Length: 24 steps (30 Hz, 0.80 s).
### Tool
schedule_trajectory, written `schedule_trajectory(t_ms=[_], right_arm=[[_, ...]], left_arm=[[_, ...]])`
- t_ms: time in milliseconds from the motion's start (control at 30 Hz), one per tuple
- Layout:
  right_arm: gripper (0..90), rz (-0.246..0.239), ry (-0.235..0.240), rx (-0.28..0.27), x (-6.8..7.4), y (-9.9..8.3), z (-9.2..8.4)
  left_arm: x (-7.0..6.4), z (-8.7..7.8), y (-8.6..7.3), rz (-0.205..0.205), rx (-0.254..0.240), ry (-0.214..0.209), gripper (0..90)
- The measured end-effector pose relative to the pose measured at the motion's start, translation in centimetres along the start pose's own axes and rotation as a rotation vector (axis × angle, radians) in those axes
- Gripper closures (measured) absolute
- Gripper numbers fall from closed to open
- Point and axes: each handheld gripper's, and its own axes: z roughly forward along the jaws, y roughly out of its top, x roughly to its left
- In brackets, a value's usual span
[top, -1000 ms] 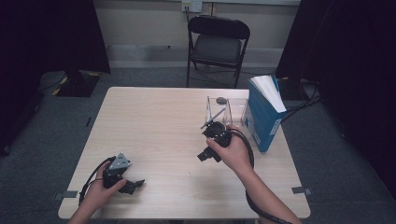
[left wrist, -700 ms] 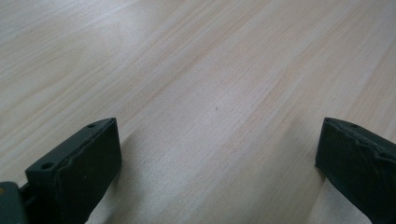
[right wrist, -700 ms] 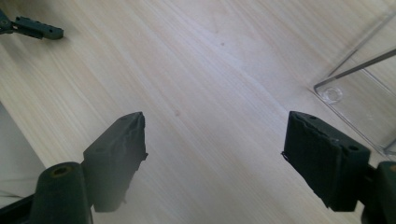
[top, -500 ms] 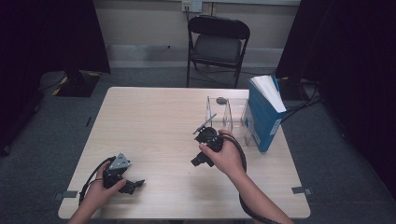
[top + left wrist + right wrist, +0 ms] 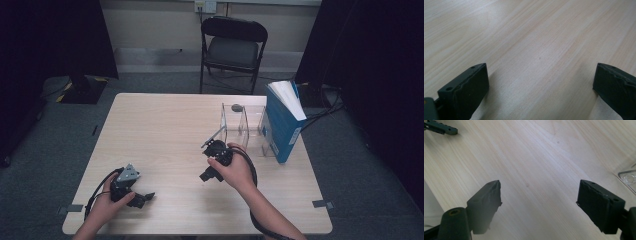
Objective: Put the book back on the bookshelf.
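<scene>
Right gripper (image 5: 209,170) held mid-table, angled down, jaws wide, empty; left gripper (image 5: 142,198) low near edge, likewise agape.

Pale wood-grain table (image 5: 165,130); blue binder (image 5: 280,127); black tools; clear rack (image 5: 242,127); black chair (image 5: 232,47).

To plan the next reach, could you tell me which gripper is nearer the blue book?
Right. The right gripper sits just left of the blue book; the left gripper rests far off near the table's front-left corner.

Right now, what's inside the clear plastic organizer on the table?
The clear organizer looks empty: bare table shows through its compartments. A small dark round thing lies at its far end. The blue binder beside it covers the table beyond.
</scene>
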Motion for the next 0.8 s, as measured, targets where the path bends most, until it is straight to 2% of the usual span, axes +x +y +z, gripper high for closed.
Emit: schedule_trajectory(t_ms=[300,800], right_arm=[[18.6,-0.019,0.024,-0.010,0.4,0.3,1.3],[18.6,-0.007,0.038,0.000,0.3,-0.1,3.8]], left_arm=[[0.0,0.0,0.0,0.001,0.000,0.000,0.0],[0.0,0.0,0.0,0.001,0.000,-0.001,0.0]])
